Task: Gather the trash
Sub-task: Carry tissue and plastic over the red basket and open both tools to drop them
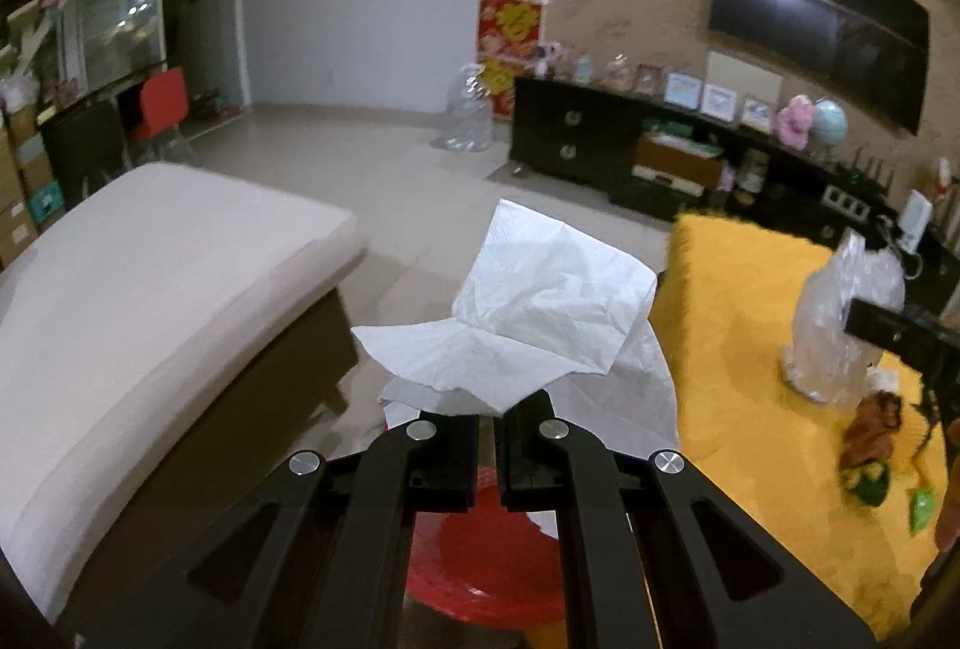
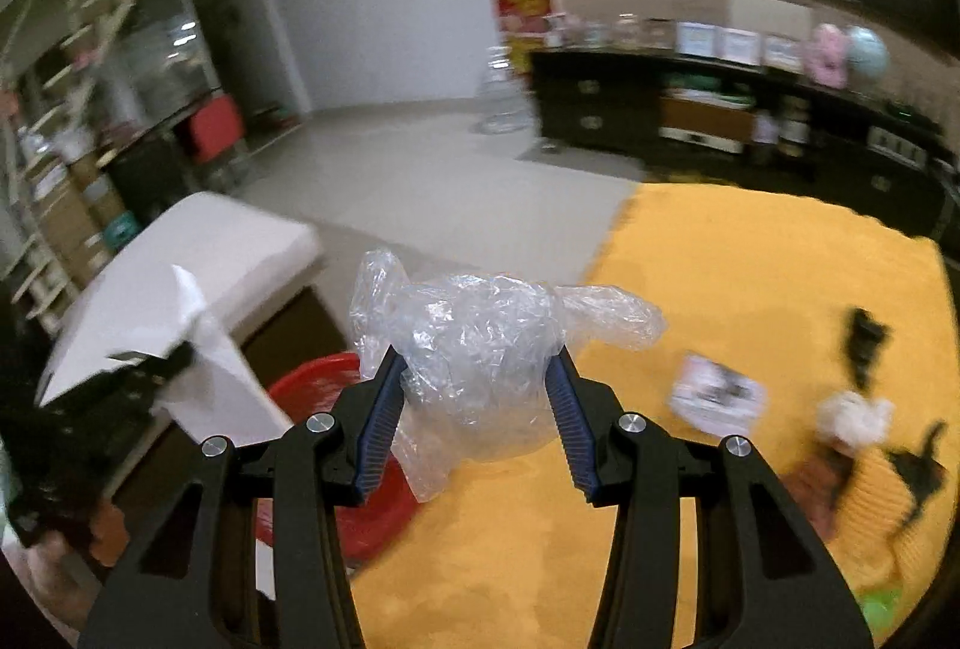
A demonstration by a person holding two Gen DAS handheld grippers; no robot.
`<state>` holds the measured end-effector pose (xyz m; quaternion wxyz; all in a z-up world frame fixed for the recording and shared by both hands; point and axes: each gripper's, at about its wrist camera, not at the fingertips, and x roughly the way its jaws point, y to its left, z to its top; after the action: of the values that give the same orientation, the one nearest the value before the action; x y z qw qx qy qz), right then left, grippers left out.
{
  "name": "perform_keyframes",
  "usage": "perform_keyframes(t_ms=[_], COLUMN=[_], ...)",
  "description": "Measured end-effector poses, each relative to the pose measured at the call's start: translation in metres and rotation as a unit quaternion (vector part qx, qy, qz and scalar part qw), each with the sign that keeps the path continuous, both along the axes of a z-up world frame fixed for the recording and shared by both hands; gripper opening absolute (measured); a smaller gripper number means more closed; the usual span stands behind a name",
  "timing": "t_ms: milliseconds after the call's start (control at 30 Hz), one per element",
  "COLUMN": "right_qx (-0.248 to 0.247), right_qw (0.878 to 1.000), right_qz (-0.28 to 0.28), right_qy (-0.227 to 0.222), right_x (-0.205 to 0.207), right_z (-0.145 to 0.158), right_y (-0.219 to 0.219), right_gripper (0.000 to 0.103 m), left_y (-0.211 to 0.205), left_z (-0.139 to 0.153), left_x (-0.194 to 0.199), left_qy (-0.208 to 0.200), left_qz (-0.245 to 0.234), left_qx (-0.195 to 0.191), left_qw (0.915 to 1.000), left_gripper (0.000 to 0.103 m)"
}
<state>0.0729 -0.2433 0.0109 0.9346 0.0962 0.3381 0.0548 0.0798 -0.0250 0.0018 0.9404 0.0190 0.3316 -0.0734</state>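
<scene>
Left wrist: left claw (image 1: 492, 418) pinches upright tissue (image 1: 528, 313); right claw (image 2: 477, 379) clamps sideways-lying plastic wrap (image 2: 480, 337).

My left hand-held gripper (image 1: 492, 412) clamps a white tissue (image 1: 528, 313) above a red bin (image 1: 480, 559). A clear plastic bag (image 1: 840, 325) stands on the yellow rug (image 1: 732, 349) to the right.

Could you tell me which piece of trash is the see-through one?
The crumpled plastic bag in the right gripper; the tissue in the left gripper is opaque white paper.
</scene>
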Motion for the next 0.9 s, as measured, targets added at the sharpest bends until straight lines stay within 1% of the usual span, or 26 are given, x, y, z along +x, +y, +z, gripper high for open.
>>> perform_keyframes(t_ms=[67, 167, 233, 333, 467, 533, 600, 633, 700, 767, 800, 867, 900], right_qx=[0.006, 0.007, 0.010, 0.018, 0.015, 0.014, 0.017, 0.019, 0.023, 0.030, 0.035, 0.040, 0.043], right_qw=[1.000, 0.999, 0.998, 0.997, 0.996, 0.995, 0.994, 0.993, 0.993, 0.993, 0.993, 0.993, 0.993], right_qz=[0.017, 0.037, 0.048, 0.056, 0.066, 0.069, 0.073, 0.074, 0.074, 0.072, 0.070, 0.068, 0.066], right_qy=[0.004, 0.023, 0.029, 0.043, 0.065, 0.075, 0.084, 0.086, 0.087, 0.085, 0.085, 0.084, 0.083], right_x=[0.006, 0.017, 0.023, 0.029, 0.036, 0.038, 0.040, 0.040, 0.040, 0.038, 0.038, 0.036, 0.035], right_z=[-0.006, -0.014, -0.017, -0.023, -0.039, -0.046, -0.052, -0.054, -0.056, -0.054, -0.053, -0.052, -0.051], right_y=[0.010, 0.025, 0.033, 0.041, 0.055, 0.062, 0.066, 0.067, 0.067, 0.066, 0.065, 0.062, 0.060], right_gripper=[0.046, 0.046, 0.046, 0.046, 0.047, 0.048, 0.057, 0.059, 0.071, 0.076, 0.076, 0.076, 0.076], left_y=[0.008, 0.017, 0.023, 0.027, 0.023, 0.024, 0.024, 0.024, 0.022, 0.022, 0.023, 0.022, 0.022], left_z=[-0.009, -0.020, -0.026, -0.036, -0.041, -0.044, -0.046, -0.046, -0.048, -0.051, -0.051, -0.051, -0.050], left_x=[0.006, 0.010, 0.012, 0.014, 0.018, 0.018, 0.018, 0.019, 0.021, 0.023, 0.023, 0.023, 0.022], left_qy=[0.012, 0.026, 0.037, 0.059, 0.069, 0.071, 0.075, 0.077, 0.084, 0.092, 0.095, 0.096, 0.093], left_qz=[0.008, 0.016, 0.019, 0.017, 0.008, 0.004, 0.000, -0.002, -0.007, -0.009, -0.009, -0.009, -0.009], left_qx=[0.007, 0.017, 0.017, 0.015, 0.023, 0.027, 0.026, 0.026, 0.027, 0.028, 0.026, 0.022, 0.021], left_qw=[0.9999, 0.9994, 0.9990, 0.9980, 0.9973, 0.9971, 0.9968, 0.9967, 0.9960, 0.9953, 0.9951, 0.9951, 0.9954], left_gripper=[0.004, 0.004, 0.004, 0.004, 0.004, 0.004, 0.004, 0.004, 0.005, 0.008, 0.012, 0.023, 0.035])
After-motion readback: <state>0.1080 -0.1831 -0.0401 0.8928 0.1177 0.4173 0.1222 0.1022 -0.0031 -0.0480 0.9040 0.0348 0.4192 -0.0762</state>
